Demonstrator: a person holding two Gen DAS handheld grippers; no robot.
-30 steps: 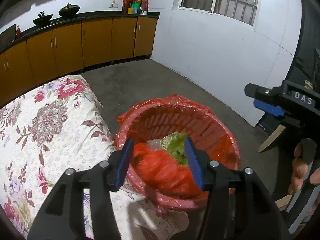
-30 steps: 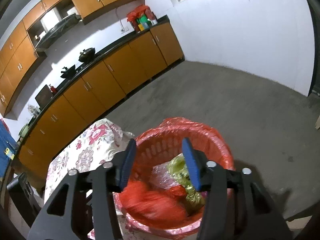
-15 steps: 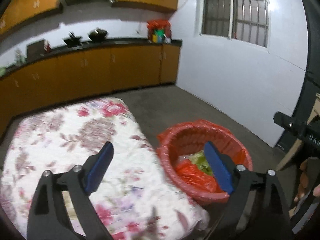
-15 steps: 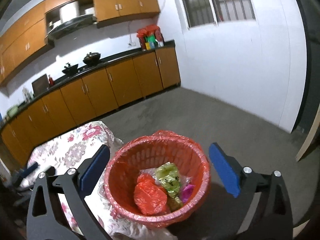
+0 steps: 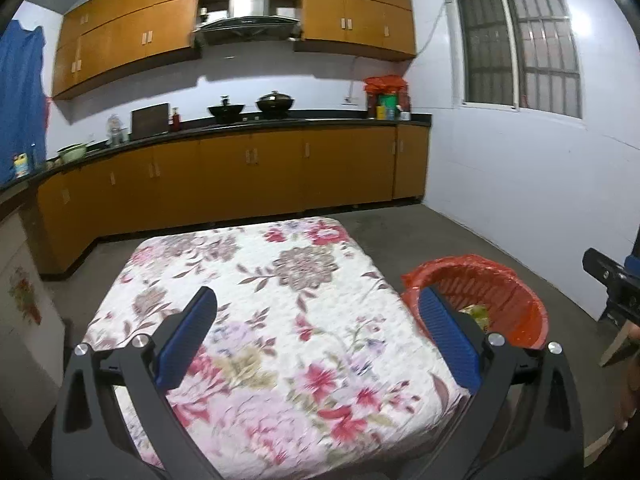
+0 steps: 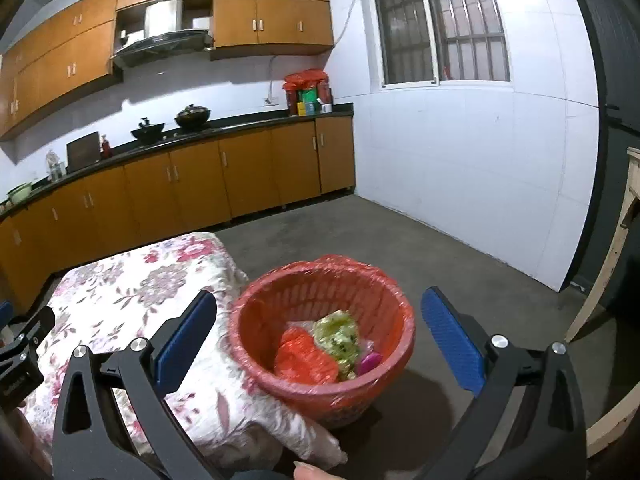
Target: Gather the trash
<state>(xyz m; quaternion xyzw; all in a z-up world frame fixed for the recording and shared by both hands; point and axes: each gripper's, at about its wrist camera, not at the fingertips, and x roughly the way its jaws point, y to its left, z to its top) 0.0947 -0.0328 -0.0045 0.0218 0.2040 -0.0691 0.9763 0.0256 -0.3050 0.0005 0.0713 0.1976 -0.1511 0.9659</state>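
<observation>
Right now my left hand-held gripper stands spread wide, its blue pads holding nothing, above the desk covered with a white cloth of red and pink flowers. My right hand-held gripper is also at full spread and empty, framing the round red plastic basket lined with a red bag that sits on the grey floor against the desk's corner. Inside it lie a crumpled red bag, a green wrapper and a small pink piece.
</observation>
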